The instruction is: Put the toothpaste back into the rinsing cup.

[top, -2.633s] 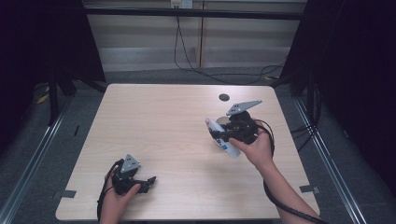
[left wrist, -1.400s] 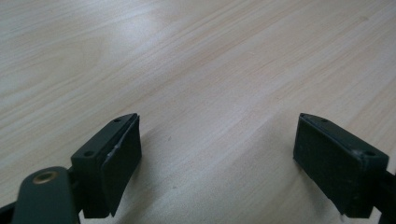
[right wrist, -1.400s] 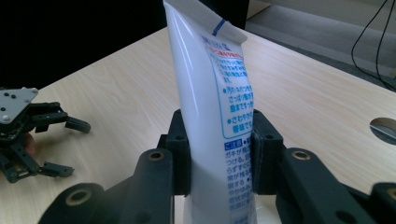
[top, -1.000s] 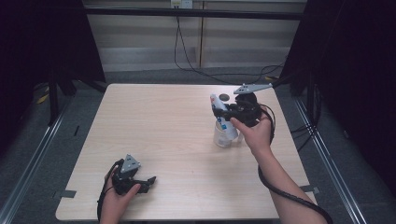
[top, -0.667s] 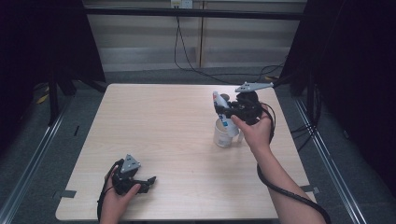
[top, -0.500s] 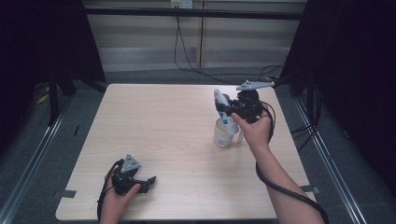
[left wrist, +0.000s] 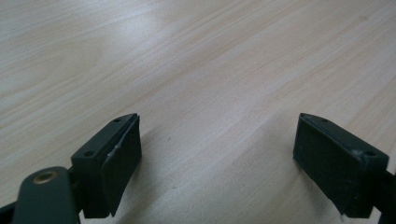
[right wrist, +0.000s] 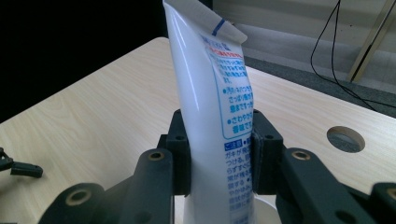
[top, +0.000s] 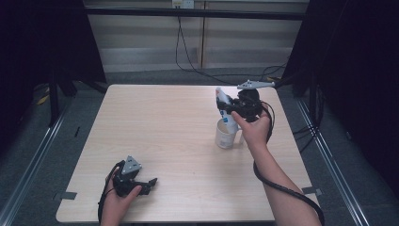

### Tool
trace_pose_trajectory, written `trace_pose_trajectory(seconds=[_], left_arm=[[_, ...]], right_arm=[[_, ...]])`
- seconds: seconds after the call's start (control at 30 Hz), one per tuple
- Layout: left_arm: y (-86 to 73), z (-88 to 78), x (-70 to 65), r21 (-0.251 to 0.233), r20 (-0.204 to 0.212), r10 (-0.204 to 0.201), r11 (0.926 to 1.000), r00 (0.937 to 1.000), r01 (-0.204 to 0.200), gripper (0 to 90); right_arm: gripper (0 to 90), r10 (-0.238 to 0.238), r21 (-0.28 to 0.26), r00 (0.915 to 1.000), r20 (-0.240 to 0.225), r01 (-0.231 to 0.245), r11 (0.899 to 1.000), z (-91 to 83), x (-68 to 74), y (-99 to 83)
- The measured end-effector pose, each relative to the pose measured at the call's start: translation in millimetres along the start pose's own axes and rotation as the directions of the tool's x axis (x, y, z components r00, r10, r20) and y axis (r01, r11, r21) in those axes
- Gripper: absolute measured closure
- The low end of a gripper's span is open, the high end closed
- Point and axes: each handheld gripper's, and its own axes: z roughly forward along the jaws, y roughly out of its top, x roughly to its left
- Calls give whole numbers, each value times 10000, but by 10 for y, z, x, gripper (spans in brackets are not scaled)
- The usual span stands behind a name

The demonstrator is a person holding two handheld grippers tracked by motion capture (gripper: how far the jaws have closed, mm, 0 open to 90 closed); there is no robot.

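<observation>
A white tube with blue print (top: 223, 107) (right wrist: 210, 93) stands nearly upright, its flat crimped end on top. My right gripper (top: 230, 112) (right wrist: 217, 154) is shut on its middle, one pad pressed on each side. The tube's lower end dips into the mouth of a white cup (top: 225, 137) that stands on the table's right half; the cup's rim (right wrist: 266, 205) shows just below the jaws. My left gripper (top: 148, 183) (left wrist: 217, 168) lies low on the wooden table (top: 160, 127) near the front left, open with only bare wood between its jaws.
A round hole (right wrist: 345, 138) sits in the tabletop beyond the tube. Cables trail over the floor behind the table (top: 188, 56). Dark curtains and metal rails (top: 329, 155) flank both sides.
The right gripper has lifted the tube from a tilt to upright and shifted it slightly toward the far edge, over the cup. The left gripper has not moved.
</observation>
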Motion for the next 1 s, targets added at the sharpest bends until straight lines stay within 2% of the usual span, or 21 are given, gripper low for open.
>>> trace_pose_trajectory(seconds=[0.43, 1.0], left_arm=[[-2, 1, -2, -23, -33, -2, 10000, 10000, 2, 151], [-1, 0, -2, -9, -33, -8, 10000, 10000, 8, 151]], right_arm=[[669, 168, -128, 9996, 246, -164, 9998, 28, -101, -12], [665, 116, -84, 9990, 436, -113, 9999, 164, -122, -54]])
